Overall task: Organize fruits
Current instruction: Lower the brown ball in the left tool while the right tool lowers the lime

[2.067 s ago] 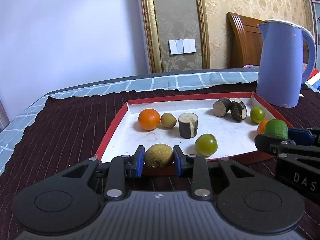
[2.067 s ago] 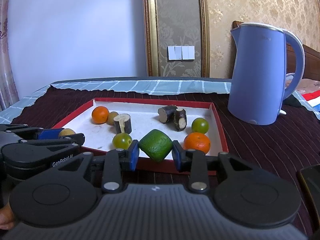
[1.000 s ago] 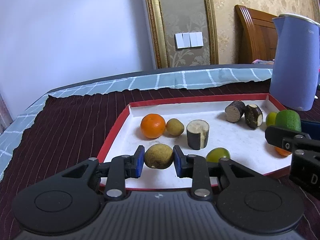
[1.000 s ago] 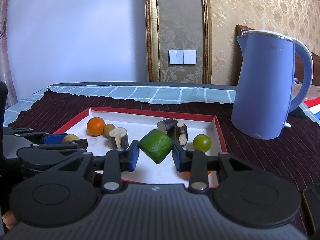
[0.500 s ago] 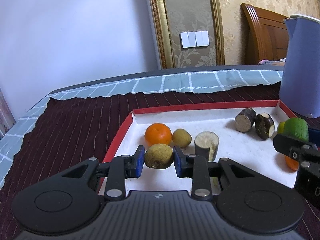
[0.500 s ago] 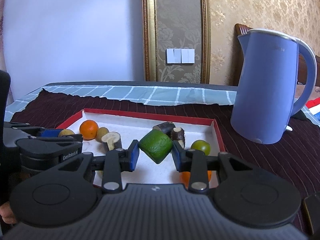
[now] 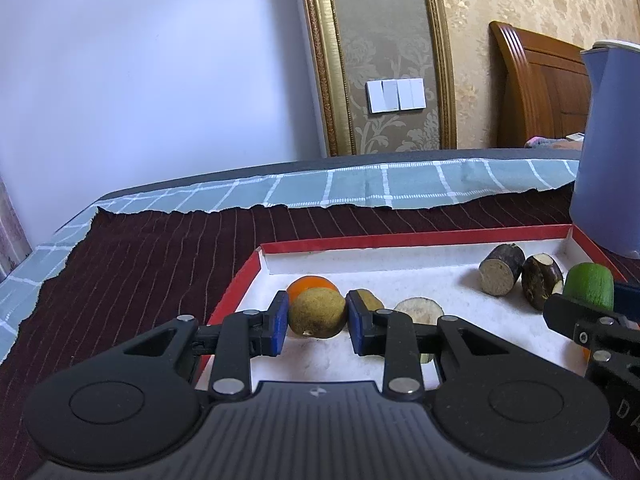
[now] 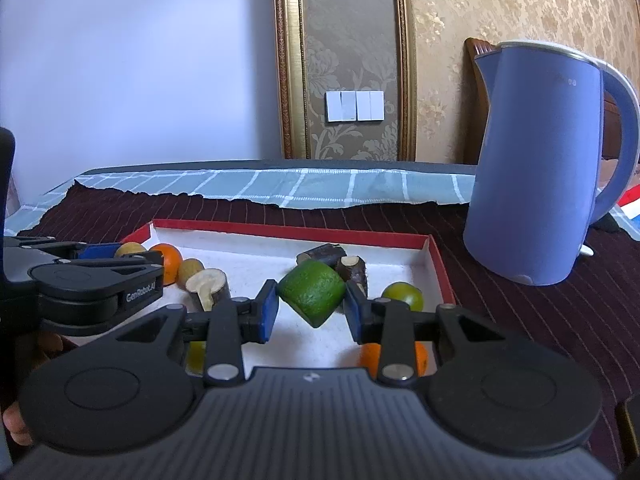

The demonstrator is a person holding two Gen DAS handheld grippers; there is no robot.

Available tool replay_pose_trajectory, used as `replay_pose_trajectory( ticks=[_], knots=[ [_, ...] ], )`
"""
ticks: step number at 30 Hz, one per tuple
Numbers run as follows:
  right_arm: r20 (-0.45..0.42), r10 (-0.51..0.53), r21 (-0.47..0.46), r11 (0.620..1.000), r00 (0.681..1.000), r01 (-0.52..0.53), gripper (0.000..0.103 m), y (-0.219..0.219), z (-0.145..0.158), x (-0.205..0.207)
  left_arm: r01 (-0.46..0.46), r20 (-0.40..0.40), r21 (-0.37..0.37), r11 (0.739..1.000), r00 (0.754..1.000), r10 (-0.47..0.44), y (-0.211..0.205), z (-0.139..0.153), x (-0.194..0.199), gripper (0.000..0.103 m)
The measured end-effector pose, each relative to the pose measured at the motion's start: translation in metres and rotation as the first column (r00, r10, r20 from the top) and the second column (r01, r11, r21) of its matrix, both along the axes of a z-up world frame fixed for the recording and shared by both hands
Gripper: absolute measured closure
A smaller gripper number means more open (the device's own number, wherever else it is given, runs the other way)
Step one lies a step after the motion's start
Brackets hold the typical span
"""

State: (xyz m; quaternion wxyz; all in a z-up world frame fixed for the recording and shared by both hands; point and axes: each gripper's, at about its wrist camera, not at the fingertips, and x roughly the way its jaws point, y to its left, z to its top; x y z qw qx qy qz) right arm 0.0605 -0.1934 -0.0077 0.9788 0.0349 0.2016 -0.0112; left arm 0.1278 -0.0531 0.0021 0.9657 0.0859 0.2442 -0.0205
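Your left gripper [image 7: 317, 322] is clamped on a round brown fruit [image 7: 317, 312]. Your right gripper [image 8: 311, 310] is clamped on a green chunk [image 8: 312, 292]. You hold both up over the near part of the tray [image 8: 438, 264], which sits on the surface with the dark red cloth [image 7: 160, 252].

The brown fruit looks small, light and firm. It is round, so it can roll out if you squeeze off to one side. Hold it across its fat middle, as you do now. The green chunk has flat cut ends and a round side. It sits tilted between the pads, with one corner pointing down. It looks firm, not squishy. A grip on the flat ends would hold it better than a grip on corners.

In the tray lie an orange [image 8: 170, 262], a small brown fruit [image 8: 191, 270], a cut stem piece [image 8: 208, 282], two dark stem pieces [image 7: 518, 276], a green ball [image 8: 402, 296] and one more orange [image 8: 394, 360] under your right gripper. A blue kettle [image 8: 536, 168] stands just past the tray's right side.

Since two seconds ago, both grippers have come forward over the tray. Then the near red edge showed past the tips; now it is hidden under them. The fruits in the tray have not moved. Both grips look the same.
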Motion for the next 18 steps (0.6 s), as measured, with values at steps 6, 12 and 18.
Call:
replay_pose_trajectory(
  ticks=[6, 12, 18],
  knots=[
    [0.002, -0.008, -0.003, 1.000, 1.000, 0.008, 0.070, -0.001, -0.002, 0.006, 0.001, -0.009, -0.003, 1.000, 1.000, -0.001, 0.000, -0.003, 0.008, 0.073],
    [0.007, -0.019, -0.002, 1.000, 1.000, 0.019, 0.070, -0.004, -0.001, 0.015, -0.004, -0.017, -0.014, 1.000, 1.000, 0.004, 0.001, -0.004, 0.018, 0.073],
    [0.008, -0.025, -0.007, 1.000, 1.000, 0.025, 0.070, -0.008, -0.001, 0.025, 0.004, -0.013, -0.031, 1.000, 1.000, -0.005, 0.000, -0.003, 0.024, 0.073]
  ],
)
